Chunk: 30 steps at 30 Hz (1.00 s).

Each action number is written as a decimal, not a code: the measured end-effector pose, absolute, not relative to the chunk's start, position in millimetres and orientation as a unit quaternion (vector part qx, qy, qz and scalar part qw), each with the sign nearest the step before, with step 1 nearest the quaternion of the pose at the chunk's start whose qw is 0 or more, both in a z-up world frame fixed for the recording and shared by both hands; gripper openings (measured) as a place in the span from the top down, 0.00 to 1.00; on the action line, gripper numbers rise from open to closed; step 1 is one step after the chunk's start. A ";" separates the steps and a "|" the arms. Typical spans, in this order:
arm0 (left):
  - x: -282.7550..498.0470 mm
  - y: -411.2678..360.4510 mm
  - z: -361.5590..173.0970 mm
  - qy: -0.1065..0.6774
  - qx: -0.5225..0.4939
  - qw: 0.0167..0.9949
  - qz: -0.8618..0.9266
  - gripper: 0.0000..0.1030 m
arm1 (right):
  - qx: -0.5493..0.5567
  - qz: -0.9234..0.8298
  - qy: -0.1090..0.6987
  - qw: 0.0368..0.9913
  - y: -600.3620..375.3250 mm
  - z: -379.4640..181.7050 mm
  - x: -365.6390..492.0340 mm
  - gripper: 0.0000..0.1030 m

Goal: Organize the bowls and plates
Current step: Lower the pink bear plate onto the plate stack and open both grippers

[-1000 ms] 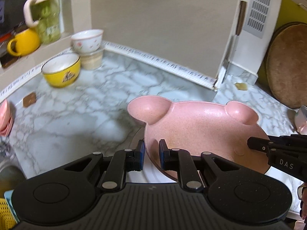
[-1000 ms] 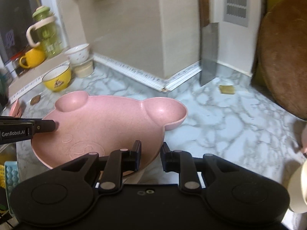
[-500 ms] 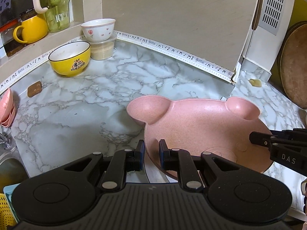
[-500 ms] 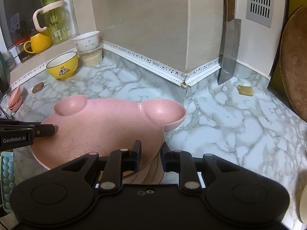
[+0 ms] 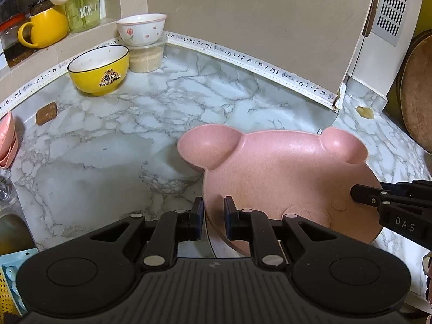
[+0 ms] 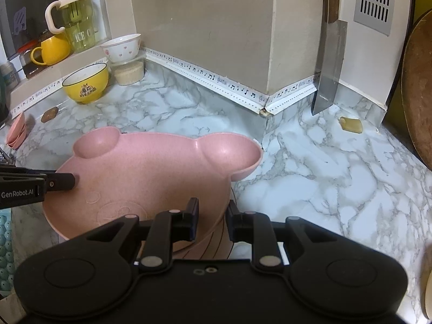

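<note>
A pink bear-shaped plate [image 5: 283,172] with two round ear cups is held over the marble counter. My left gripper [image 5: 212,216] is shut on its left rim. My right gripper [image 6: 212,217] is shut on its right rim; the plate [image 6: 151,172] fills the lower left of the right wrist view. Each gripper's fingers show at the plate's far side in the other view. Part of a brown ribbed plate [image 6: 216,243] shows under the pink plate. A yellow bowl [image 5: 98,68] and a white flowered bowl [image 5: 141,28] on a tub stand at the back left.
Small pink dishes [image 5: 6,140] are stacked at the left edge. A yellow mug [image 5: 44,27] and a green jug [image 5: 81,0] stand on the ledge. A cleaver [image 6: 329,67] leans on the wall. A round wooden board [image 5: 418,91] stands at the right.
Both grippers and the pink plate have moved forward toward the back corner; the bowls and ledge look nearer. Both grips have held.
</note>
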State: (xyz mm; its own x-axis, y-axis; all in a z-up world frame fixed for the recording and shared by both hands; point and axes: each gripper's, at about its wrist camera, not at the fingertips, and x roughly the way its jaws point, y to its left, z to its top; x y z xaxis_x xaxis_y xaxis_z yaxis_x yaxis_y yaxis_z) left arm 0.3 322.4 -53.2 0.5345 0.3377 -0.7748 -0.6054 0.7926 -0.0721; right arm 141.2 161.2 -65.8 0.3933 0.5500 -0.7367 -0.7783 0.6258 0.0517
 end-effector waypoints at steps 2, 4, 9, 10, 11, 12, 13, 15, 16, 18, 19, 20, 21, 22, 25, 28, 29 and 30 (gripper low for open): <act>-0.2 321.5 -55.3 0.399 -0.169 0.858 0.274 0.86 | -0.154 0.404 0.377 0.819 162.0 -67.5 141.8 0.78; 0.2 321.3 -57.5 0.401 -0.170 0.857 0.274 0.86 | -0.153 0.403 0.384 0.816 162.4 -69.6 143.6 0.78; 1.1 320.3 -62.2 0.407 -0.167 0.856 0.272 0.86 | -0.156 0.398 0.397 0.812 164.1 -75.7 146.3 0.77; 1.3 320.6 -63.0 0.409 -0.168 0.855 0.272 0.86 | -0.156 0.398 0.399 0.811 164.1 -76.7 146.6 0.77; 1.8 321.3 -63.2 0.409 -0.168 0.855 0.271 0.86 | -0.156 0.397 0.400 0.811 164.2 -77.5 146.9 0.77; 2.0 321.3 -63.2 0.409 -0.167 0.855 0.271 0.86 | -0.155 0.398 0.401 0.810 164.0 -78.0 147.3 0.77; 2.2 321.4 -63.1 0.409 -0.167 0.855 0.270 0.86 | -0.154 0.398 0.402 0.810 164.0 -78.0 147.4 0.77; 2.8 322.8 -62.9 0.410 -0.169 0.855 0.269 0.86 | -0.154 0.398 0.403 0.809 164.3 -77.8 147.8 0.77; 3.0 323.5 -62.7 0.411 -0.170 0.854 0.269 0.86 | -0.153 0.398 0.405 0.809 164.2 -77.6 148.3 0.77; 3.8 324.6 -62.7 0.414 -0.170 0.854 0.266 0.86 | -0.152 0.398 0.406 0.809 163.6 -76.6 149.4 0.76; 3.9 324.9 -62.6 0.414 -0.170 0.854 0.265 0.86 | -0.153 0.397 0.406 0.809 163.5 -75.6 149.4 0.76; 4.2 325.4 -62.6 0.415 -0.171 0.854 0.264 0.86 | -0.153 0.397 0.406 0.809 163.1 -74.7 149.5 0.75; 4.2 325.8 -62.6 0.415 -0.172 0.854 0.263 0.86 | -0.154 0.395 0.404 0.810 162.8 -73.5 149.5 0.73; 4.2 326.3 -62.6 0.415 -0.173 0.854 0.263 0.85 | -0.156 0.391 0.401 0.813 162.2 -72.4 149.3 0.71; 3.4 326.6 -62.6 0.414 -0.175 0.854 0.261 0.85 | -0.152 0.388 0.395 0.819 158.0 -69.6 150.8 0.55; 2.0 327.6 -62.3 0.412 -0.181 0.854 0.259 0.85 | -0.144 0.386 0.387 0.825 150.9 -66.0 151.6 0.39; 1.8 327.7 -61.9 0.412 -0.183 0.854 0.259 0.85 | -0.143 0.387 0.386 0.825 149.3 -65.1 152.0 0.38; 1.6 327.2 -61.6 0.412 -0.184 0.854 0.259 0.85 | -0.140 0.386 0.387 0.826 147.5 -64.0 152.6 0.38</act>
